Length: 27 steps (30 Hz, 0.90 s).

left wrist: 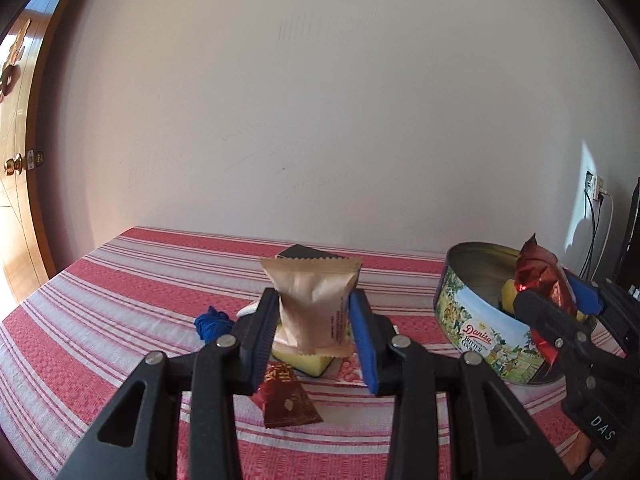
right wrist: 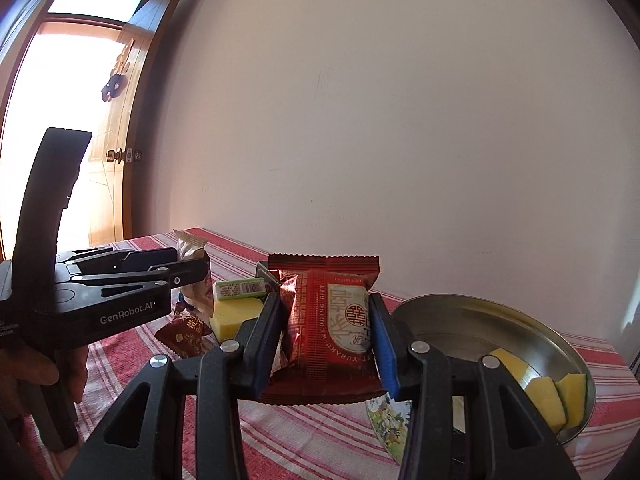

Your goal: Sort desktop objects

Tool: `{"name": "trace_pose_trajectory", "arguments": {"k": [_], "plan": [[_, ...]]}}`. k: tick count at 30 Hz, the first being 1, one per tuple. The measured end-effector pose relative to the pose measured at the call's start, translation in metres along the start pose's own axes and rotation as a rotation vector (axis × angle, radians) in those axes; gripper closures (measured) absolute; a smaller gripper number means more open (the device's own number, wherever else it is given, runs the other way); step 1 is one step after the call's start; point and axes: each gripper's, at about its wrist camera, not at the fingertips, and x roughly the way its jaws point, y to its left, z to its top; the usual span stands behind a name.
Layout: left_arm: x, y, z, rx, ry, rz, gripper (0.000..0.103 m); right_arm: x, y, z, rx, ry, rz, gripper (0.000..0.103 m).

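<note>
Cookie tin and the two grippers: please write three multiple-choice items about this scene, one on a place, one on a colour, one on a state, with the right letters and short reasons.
1. Where are the yellow sponge pieces that do not lie on the cloth?
A. inside the cookie tin
B. on the door handle
C. on the floor

2. What colour is the packet in the right gripper?
A. green
B. red
C. white

3. What is the state of the left gripper?
A. open and empty
B. shut on a beige packet
C. shut on a blue cloth

Answers:
1 A, the right wrist view shows them on the tin's bottom.
2 B, its wrapper is red with gold print.
3 B, both pads press the packet's sides.
</note>
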Motion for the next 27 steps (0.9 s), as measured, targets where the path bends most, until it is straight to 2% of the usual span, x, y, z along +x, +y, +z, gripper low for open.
{"name": "trace_pose_trajectory", "arguments": {"k": [9, 11, 14, 15, 16, 17, 18, 20, 22, 23, 25, 27], "plan": [[0.0, -0.02, -0.001, 0.042, -0.042, -0.048, 0.067, -0.011, -0.04, -0.009, 0.035, -0.012, -0.107, 0.058], [-0.001, -0.008, 0.0, 0.002, -0.019, -0.053, 0.067, -0.012, -0.048, -0.009, 0.065, -0.01, -0.104, 0.058], [0.003, 0.009, -0.001, -0.074, 0.101, -0.053, 0.067, -0.012, -0.05, -0.008, 0.085, -0.012, -0.09, 0.058], [0.002, 0.009, -0.004, -0.061, 0.127, -0.071, 0.067, -0.013, -0.048, -0.007, 0.086, -0.011, -0.084, 0.058], [0.0, 0.005, -0.007, -0.013, 0.152, -0.092, 0.067, -0.013, -0.047, -0.007, 0.084, -0.01, -0.079, 0.058], [-0.005, -0.005, -0.012, 0.054, 0.178, -0.105, 0.061, -0.015, -0.049, -0.008, 0.081, -0.013, -0.077, 0.058], [-0.009, -0.012, -0.016, 0.111, 0.2, -0.118, 0.049, -0.017, -0.051, -0.007, 0.079, -0.017, -0.075, 0.058], [-0.01, -0.026, -0.023, 0.176, 0.259, -0.174, 0.033, -0.017, -0.049, -0.008, 0.081, -0.023, -0.07, 0.058], [-0.01, -0.044, -0.026, 0.243, 0.306, -0.244, 0.03, -0.02, -0.051, -0.009, 0.084, -0.023, -0.068, 0.058], [-0.005, -0.053, -0.028, 0.294, 0.329, -0.247, 0.028, -0.021, -0.052, -0.01, 0.083, -0.022, -0.069, 0.058], [0.005, -0.073, -0.035, 0.422, 0.366, -0.191, 0.028, -0.02, -0.052, -0.01, 0.084, -0.02, -0.076, 0.058], [0.014, -0.082, -0.04, 0.519, 0.418, -0.184, 0.029, -0.015, -0.052, -0.009, 0.09, -0.015, -0.077, 0.058]]}}
